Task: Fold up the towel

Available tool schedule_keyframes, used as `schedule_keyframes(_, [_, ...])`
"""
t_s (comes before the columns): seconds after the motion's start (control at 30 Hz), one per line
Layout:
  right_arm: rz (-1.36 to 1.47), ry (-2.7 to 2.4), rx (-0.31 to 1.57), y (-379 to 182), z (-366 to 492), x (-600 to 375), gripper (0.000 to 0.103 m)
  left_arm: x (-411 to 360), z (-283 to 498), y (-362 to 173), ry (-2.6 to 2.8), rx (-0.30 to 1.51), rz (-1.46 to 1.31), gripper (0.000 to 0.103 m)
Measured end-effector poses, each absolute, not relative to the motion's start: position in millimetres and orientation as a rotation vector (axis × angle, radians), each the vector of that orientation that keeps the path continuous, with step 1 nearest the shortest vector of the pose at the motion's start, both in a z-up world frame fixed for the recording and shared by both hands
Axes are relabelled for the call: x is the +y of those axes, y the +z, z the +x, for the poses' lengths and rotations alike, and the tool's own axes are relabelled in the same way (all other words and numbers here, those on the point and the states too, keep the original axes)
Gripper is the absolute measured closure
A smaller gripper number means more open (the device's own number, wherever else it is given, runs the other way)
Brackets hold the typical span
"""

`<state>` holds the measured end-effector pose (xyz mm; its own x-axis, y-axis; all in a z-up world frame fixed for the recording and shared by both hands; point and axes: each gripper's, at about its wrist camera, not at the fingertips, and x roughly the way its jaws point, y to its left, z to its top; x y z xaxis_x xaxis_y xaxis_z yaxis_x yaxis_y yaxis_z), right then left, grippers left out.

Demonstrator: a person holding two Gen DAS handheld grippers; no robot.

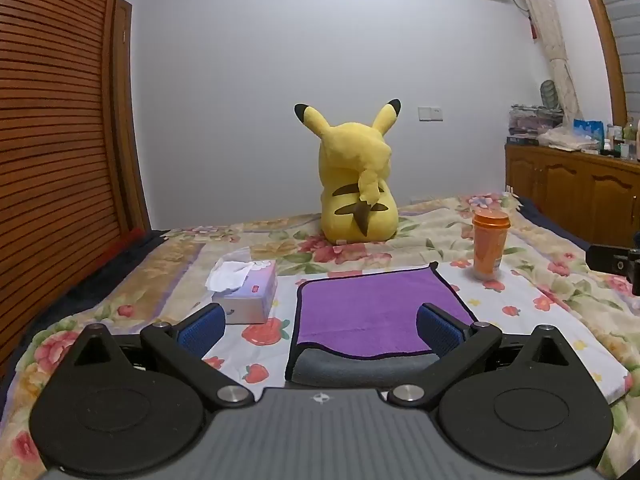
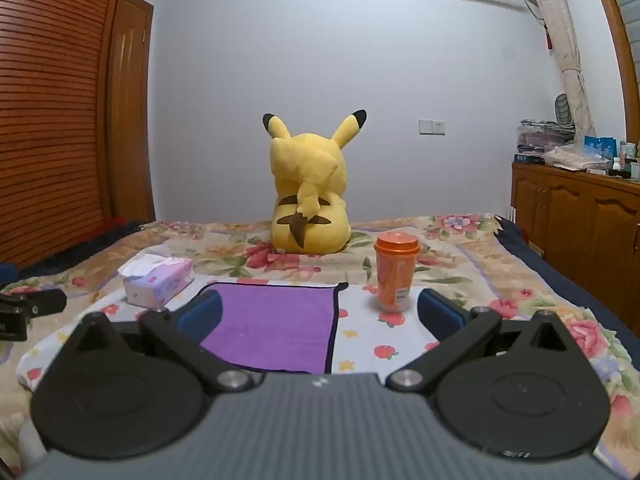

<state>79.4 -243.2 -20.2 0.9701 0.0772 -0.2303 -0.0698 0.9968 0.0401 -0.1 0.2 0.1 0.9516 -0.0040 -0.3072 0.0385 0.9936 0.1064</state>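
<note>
A purple towel point(image 1: 376, 304) with a dark border lies on the flowered bedspread, its near edge turned so a grey underside shows. My left gripper point(image 1: 320, 330) is open and empty, hovering just before the towel's near edge. In the right wrist view the towel point(image 2: 276, 320) lies flat to the left of centre. My right gripper point(image 2: 320, 316) is open and empty above the towel's near right corner. Each gripper's black body shows at the edge of the other's view.
A tissue box point(image 1: 246, 292) stands left of the towel, also in the right wrist view point(image 2: 158, 282). An orange cup point(image 1: 490, 246) stands to its right, also in the right wrist view point(image 2: 396, 276). A yellow plush point(image 1: 358, 184) sits behind. A wooden cabinet point(image 2: 580, 224) lines the right.
</note>
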Motion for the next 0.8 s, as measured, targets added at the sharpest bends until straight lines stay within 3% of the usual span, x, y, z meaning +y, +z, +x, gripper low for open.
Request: schedule_keyframes(0.8, [0.022,0.075,0.245,-19.8,80.4,-244.2,0.0,-0.2,-1.1,0.0,-0.022,0.305,0.112,0.0])
